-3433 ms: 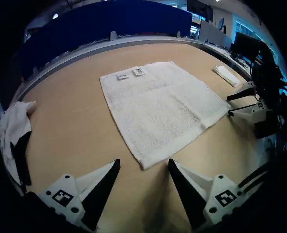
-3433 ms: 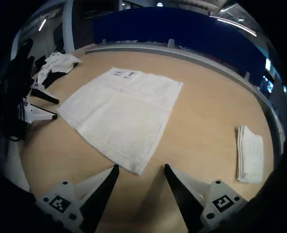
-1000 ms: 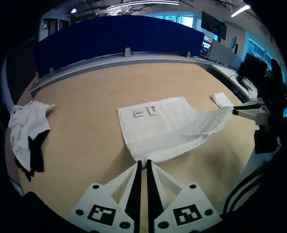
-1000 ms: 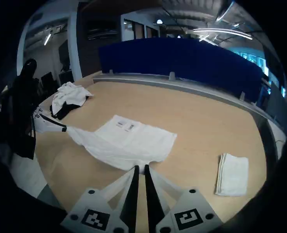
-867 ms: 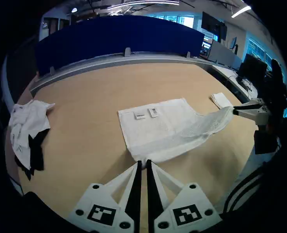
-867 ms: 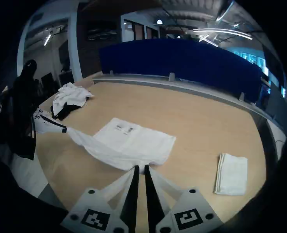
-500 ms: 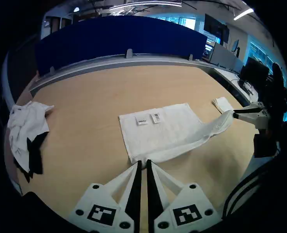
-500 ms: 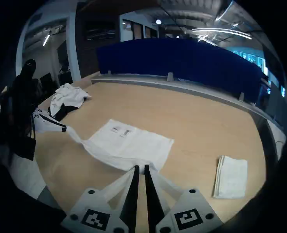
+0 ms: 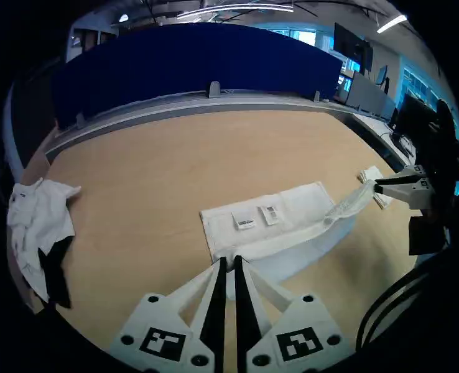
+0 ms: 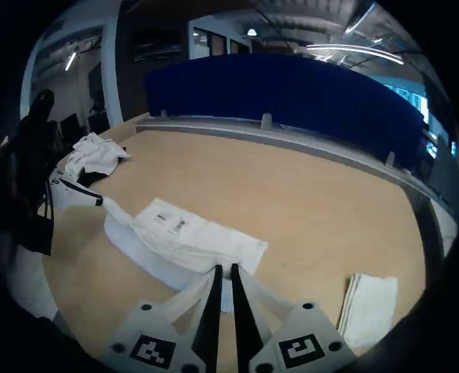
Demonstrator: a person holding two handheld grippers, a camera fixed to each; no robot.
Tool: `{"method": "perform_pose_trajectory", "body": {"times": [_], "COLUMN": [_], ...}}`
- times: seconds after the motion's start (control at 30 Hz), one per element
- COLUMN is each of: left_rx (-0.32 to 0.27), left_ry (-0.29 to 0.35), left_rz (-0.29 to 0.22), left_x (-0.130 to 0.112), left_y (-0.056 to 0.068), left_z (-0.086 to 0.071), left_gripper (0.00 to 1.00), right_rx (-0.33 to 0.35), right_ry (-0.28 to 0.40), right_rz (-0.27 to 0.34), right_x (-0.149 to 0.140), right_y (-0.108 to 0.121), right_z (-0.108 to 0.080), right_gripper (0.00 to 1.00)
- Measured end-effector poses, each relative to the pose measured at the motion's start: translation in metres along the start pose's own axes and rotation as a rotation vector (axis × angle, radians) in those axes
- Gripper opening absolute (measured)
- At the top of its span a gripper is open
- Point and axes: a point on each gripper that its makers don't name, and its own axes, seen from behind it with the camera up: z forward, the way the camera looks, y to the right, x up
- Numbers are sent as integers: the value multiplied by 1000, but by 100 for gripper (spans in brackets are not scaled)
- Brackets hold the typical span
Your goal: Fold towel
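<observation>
No words or numbers can be read here. Two small tags lie on the towel — their print is too tiny to make out. The left gripper and the right gripper each carry black-and-white square marks — just patterns, not letters.

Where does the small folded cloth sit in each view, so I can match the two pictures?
Left gripper view: the folded cloth sits at the right edge, partly hidden behind the right claw that pinches the towel.
Right gripper view: it lies at lower right on the table.
Shared landmark: the blue partition behind the table.
</observation>
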Motion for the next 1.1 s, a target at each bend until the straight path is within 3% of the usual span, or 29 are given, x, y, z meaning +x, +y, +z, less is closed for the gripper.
{"method": "perform_pose_trajectory", "body": {"times": [0.2,0.7,1.1], "left_rx": [4,-5,-10], "left_ry": [-1,-5,-44], "left_rz": [29,48,67], "left_x": [9,9,-4], "left_y": [-9,-15,-19], "left_z": [21,41,81], "left_gripper": [9,9,10], "right_rx": [0,-9,-35], "right_ry": [-20,-42,-103], "right_rz": [4,17,38], "right_x": [0,-5,-25], "right_y": [8,16,30], "right_z": [19,38,75], "right_gripper": [11,11,12]}}
